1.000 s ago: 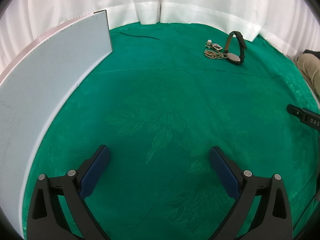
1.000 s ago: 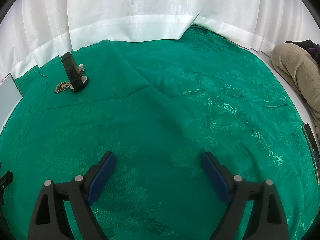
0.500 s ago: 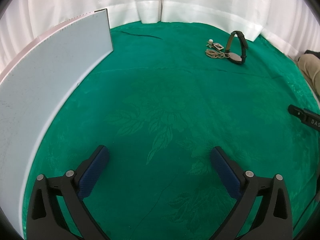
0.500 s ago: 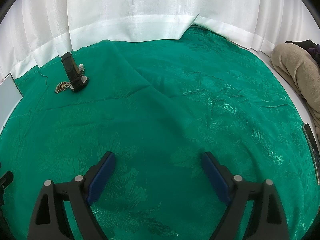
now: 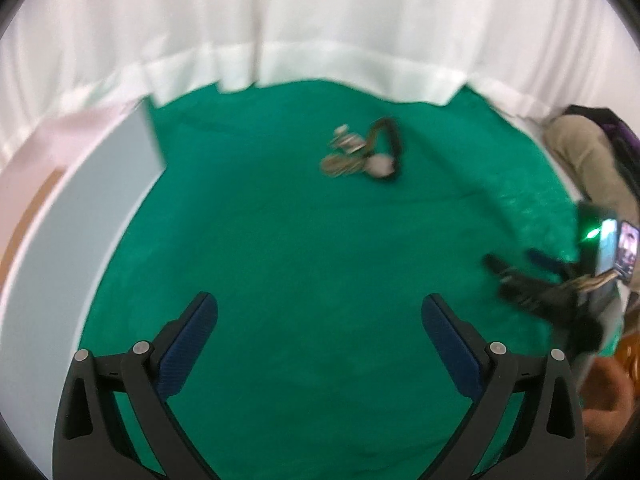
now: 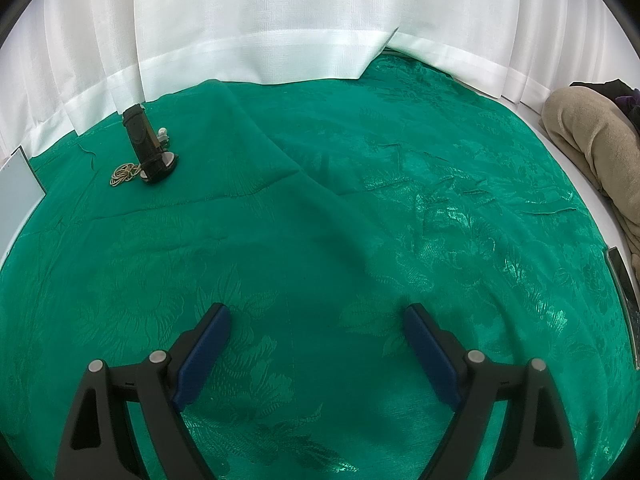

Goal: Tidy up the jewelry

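Note:
A small pile of jewelry lies on the green cloth: a dark-strapped watch (image 5: 386,152) standing on its side, a gold chain (image 5: 340,166) beside it, and small earrings (image 5: 346,138) behind. The same watch (image 6: 146,146), chain (image 6: 124,172) and a white earring (image 6: 163,133) show at the far left of the right wrist view. My left gripper (image 5: 319,328) is open and empty, well short of the pile; this view is blurred. My right gripper (image 6: 318,332) is open and empty over bare cloth, and also shows at the right of the left wrist view (image 5: 520,276).
A white box lid (image 5: 76,216) stands along the left edge of the green cloth (image 6: 320,220). White curtains hang behind. A beige cushion (image 6: 592,148) lies at the far right, and a dark flat strip (image 6: 624,304) lies at the cloth's right edge.
My left gripper has lifted and swung right, so the jewelry pile now sits nearer the view's centre and the right gripper shows more fully. The right gripper has not moved.

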A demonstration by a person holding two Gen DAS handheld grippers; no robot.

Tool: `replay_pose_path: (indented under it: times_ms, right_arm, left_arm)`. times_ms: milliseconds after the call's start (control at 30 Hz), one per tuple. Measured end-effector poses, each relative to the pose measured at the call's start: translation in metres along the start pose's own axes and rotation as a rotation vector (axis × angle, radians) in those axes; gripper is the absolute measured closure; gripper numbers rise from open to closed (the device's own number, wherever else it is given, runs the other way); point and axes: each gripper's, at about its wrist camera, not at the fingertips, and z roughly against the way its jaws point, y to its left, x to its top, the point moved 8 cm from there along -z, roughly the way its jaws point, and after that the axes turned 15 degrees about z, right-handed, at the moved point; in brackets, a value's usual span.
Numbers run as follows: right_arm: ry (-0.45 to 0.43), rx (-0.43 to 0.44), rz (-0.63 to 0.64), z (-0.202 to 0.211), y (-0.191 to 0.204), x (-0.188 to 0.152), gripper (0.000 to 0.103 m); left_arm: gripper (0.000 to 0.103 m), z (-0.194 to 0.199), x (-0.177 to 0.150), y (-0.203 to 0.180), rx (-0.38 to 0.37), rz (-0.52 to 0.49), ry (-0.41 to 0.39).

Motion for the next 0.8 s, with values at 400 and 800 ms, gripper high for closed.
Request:
replay_pose_path:
  times_ms: [400, 800]
  right_arm:
    - [0.0, 0.0, 0.0, 0.0, 0.0, 0.0, 0.013]
    - [0.0, 0.0, 0.0, 0.0, 0.0, 0.0, 0.013]
  left_arm:
    - [0.001, -0.045, 0.075, -0.072, 0.006, -0.041, -0.144]
    - [0.003, -0.144, 0.103, -0.062, 0.164, 0.001, -0.1]
